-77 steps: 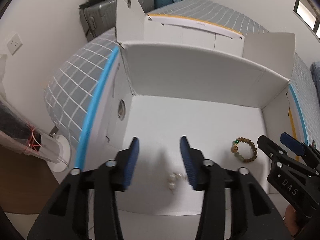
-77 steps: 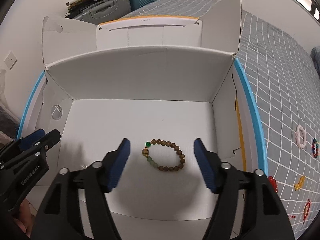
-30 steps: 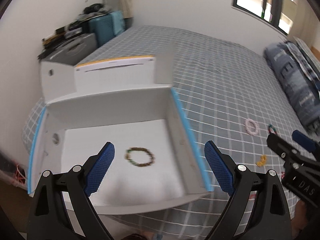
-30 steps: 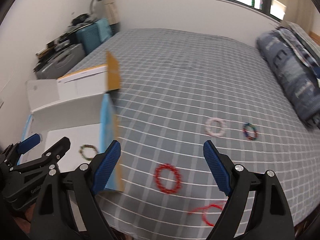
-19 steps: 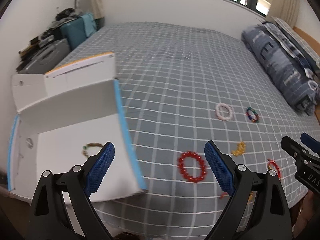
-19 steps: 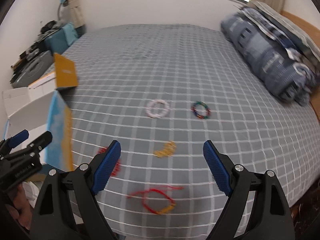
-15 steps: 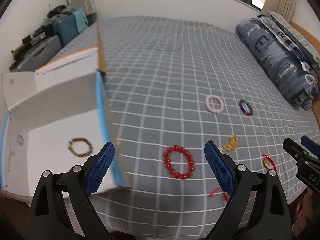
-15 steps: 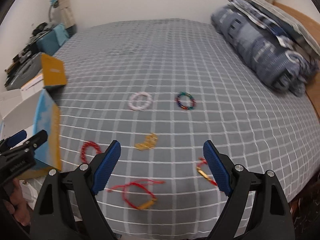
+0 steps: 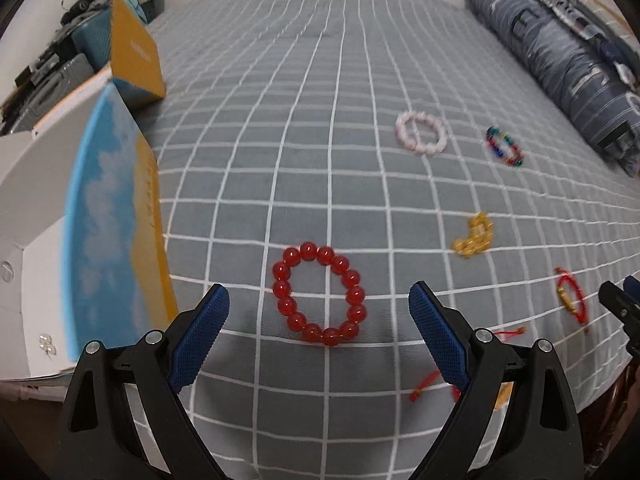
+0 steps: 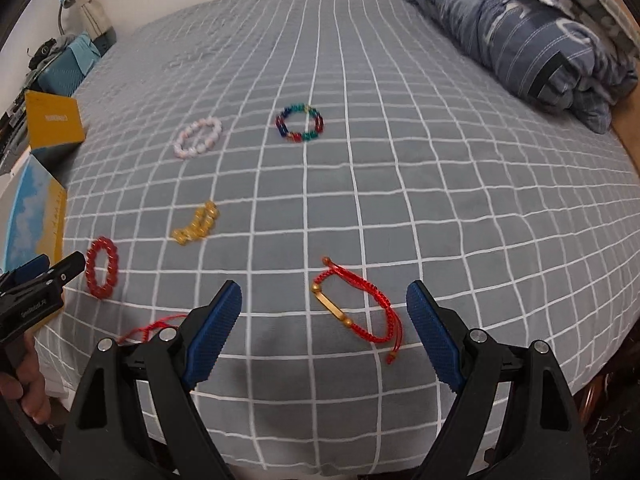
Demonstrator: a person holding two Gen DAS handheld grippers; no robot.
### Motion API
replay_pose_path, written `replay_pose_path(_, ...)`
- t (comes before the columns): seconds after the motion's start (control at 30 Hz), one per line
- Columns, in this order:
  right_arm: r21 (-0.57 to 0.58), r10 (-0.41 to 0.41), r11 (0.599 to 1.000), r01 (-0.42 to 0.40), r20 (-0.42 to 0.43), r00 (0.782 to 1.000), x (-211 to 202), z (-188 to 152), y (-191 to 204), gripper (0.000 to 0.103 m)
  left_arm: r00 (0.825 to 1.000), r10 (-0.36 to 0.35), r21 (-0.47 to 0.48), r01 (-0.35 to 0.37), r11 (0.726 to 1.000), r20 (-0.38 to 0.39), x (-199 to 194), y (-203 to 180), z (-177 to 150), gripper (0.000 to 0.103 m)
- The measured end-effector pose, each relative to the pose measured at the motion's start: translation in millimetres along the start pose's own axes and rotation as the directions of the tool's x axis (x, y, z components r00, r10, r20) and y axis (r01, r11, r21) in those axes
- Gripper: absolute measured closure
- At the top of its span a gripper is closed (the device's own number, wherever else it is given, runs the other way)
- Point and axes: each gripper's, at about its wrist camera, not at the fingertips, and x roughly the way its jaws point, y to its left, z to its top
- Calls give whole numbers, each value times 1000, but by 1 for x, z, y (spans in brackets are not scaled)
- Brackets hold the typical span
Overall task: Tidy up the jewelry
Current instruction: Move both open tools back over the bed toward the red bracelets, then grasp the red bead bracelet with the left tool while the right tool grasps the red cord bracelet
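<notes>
A red bead bracelet lies on the grey checked bed, right between the open fingers of my left gripper; it also shows in the right wrist view. A red cord bracelet with a gold bar lies between the open fingers of my right gripper. Farther out lie a yellow bead bracelet, a pink-white one and a multicoloured one. The white jewelry box with blue and orange sides stands at the left, with small pearl earrings inside. Both grippers are empty.
A second red cord piece lies near the bed's front edge, partly behind my left gripper's right finger. A folded blue duvet lies at the far right. Suitcases and clutter stand beyond the box at the left.
Both grippers have swung right from over the box to over the bed. The brown bead bracelet stayed in the box and is out of view now. Both grippers stay open.
</notes>
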Motion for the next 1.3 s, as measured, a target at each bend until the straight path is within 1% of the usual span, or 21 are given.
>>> replay_pose_path(0.07, -1, 2, 1000, -2, -17, 1000, 9, -1, -1, 22, 999, -22, -14, 22, 1000, -29, 13, 1, -1, 13)
replay_pose_path(0.1, 2, 7, 1000, -7, -27, 1000, 15, -1, -3, 22, 999, -21, -16, 20, 1000, -34, 16, 1, -1, 13)
replay_pose_path(0.2, 9, 18, 1000, -18, -48, 999, 27, -2, -7, 22, 999, 14, -5, -14, 1000, -32, 26, -1, -1, 13)
replay_pose_path(0.33, 14, 24, 1000, -23, -83, 996, 41, -2, -12, 22, 998, 9, -6, -10, 1000, -65, 42, -2, -2, 13)
replay_pose_path(0.47, 24, 28, 999, -26, -105, 994, 52, -2, -16, 22, 996, 15, -16, -16, 1000, -83, 53, 0, -2, 13)
replay_pose_path(0.6, 41, 38, 999, -33, -124, 992, 62, -1, -21, 22, 996, 2, -36, -5, 999, -91, 59, 2, 1, 13)
replay_pose_path(0.73, 44, 43, 998, -37, -140, 989, 72, -1, -22, 22, 993, 19, -26, -22, 999, -117, 65, -1, 1, 14)
replay_pose_path(0.77, 43, 42, 998, -37, -142, 989, 73, -1, -21, 23, 992, 18, -30, -22, 999, -122, 67, 1, 2, 14)
replay_pose_path(0.83, 45, 35, 999, -29, -146, 989, 76, 0, -22, 27, 991, 19, -29, -23, 999, -130, 71, 1, 5, 14)
replay_pose_path(0.87, 47, 32, 999, -26, -146, 989, 76, 0, -22, 31, 991, 18, -32, -22, 999, -132, 71, 1, 6, 15)
replay_pose_path(0.93, 51, 28, 998, -20, -147, 989, 76, 0, -22, 37, 991, 18, -33, -23, 999, -135, 73, 1, 7, 20)
replay_pose_path(1.07, 70, 25, 997, -15, -154, 988, 76, 1, -26, 51, 990, 17, -24, -21, 999, -138, 72, 1, 8, 36)
replay_pose_path(1.13, 78, 16, 997, -3, -158, 987, 75, 0, -28, 57, 990, 20, -23, -23, 999, -139, 71, 2, 7, 41)
replay_pose_path(1.2, 85, 6, 996, 8, -166, 986, 75, 0, -29, 66, 990, 24, -17, -27, 999, -138, 68, 1, 5, 50)
replay_pose_path(1.23, 93, 6, 996, 10, -168, 986, 74, 0, -29, 68, 990, 23, -14, -25, 1000, -138, 68, 1, 6, 52)
replay_pose_path(1.3, 99, -2, 995, 19, -175, 985, 74, -1, -31, 76, 990, 20, -9, -22, 1000, -137, 66, 1, 4, 61)
